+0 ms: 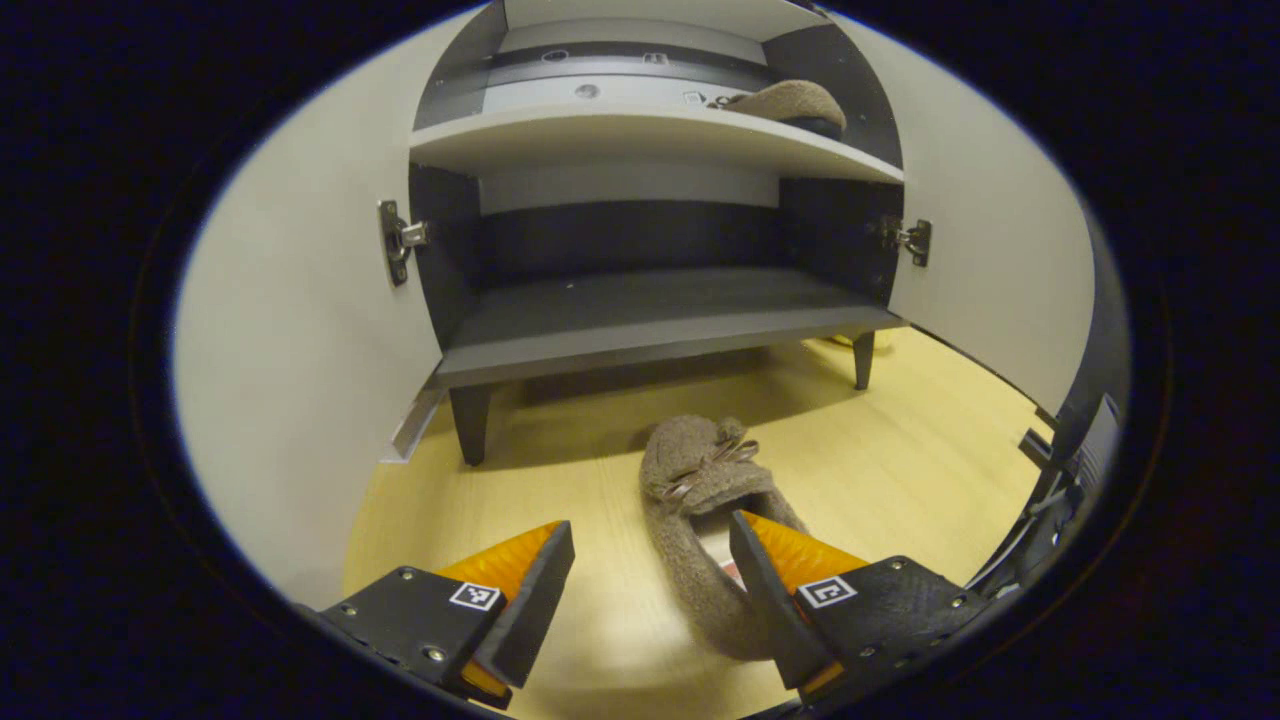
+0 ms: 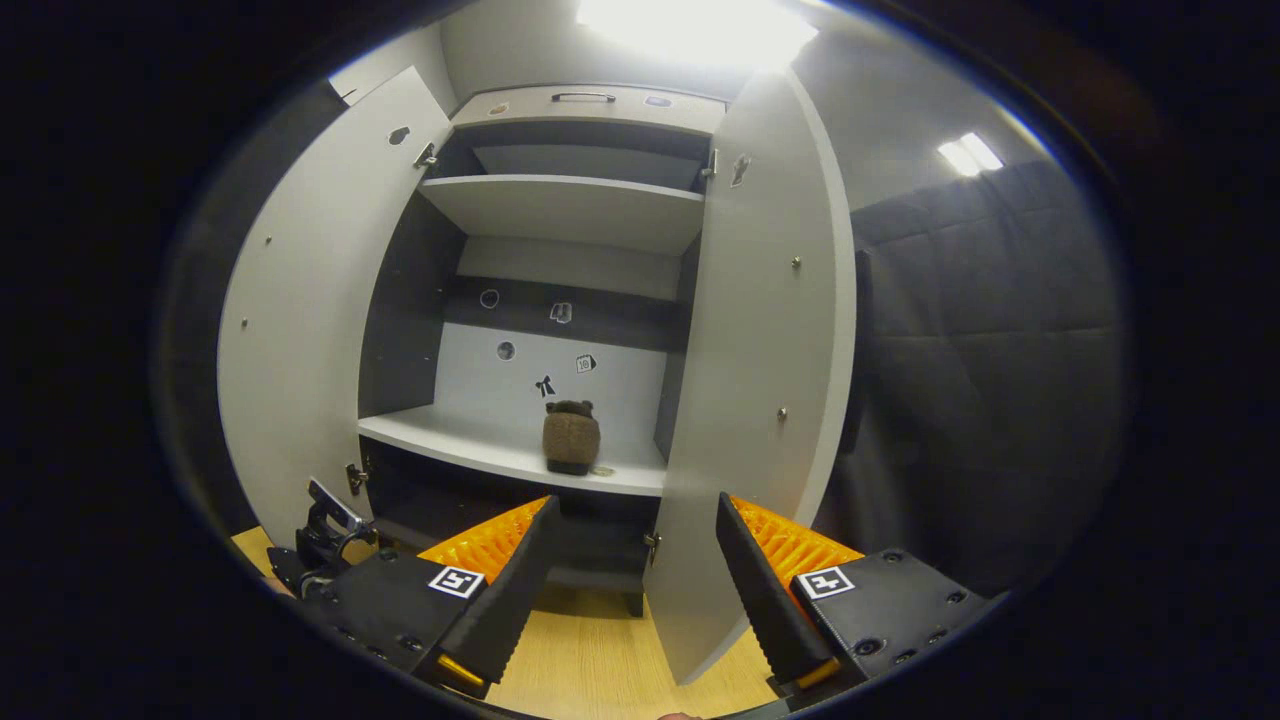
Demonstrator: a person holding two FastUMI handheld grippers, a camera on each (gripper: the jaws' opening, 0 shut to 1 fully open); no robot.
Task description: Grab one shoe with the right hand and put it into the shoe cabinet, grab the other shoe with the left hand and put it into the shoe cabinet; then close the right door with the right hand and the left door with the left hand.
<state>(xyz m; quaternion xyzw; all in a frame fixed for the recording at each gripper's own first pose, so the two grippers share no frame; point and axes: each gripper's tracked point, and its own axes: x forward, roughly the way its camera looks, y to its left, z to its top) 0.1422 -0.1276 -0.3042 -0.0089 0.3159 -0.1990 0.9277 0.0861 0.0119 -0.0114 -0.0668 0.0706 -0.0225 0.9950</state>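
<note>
Ahead of the left gripper [image 1: 650, 590], both doors stand wide; lower shelf [image 1: 650, 315] bare, shoe [image 1: 700, 500] lying between.

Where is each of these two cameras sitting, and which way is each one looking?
Left gripper view: rides on the left gripper, low, facing the floor shoe and the open cabinet; its own open fingers show at the bottom.
Right gripper view: rides on the right gripper, held higher and farther back, facing the cabinet's shelves and right door; its own open fingers show at the bottom.
Shared: both see the cabinet and the shoe on the shelf.
</note>
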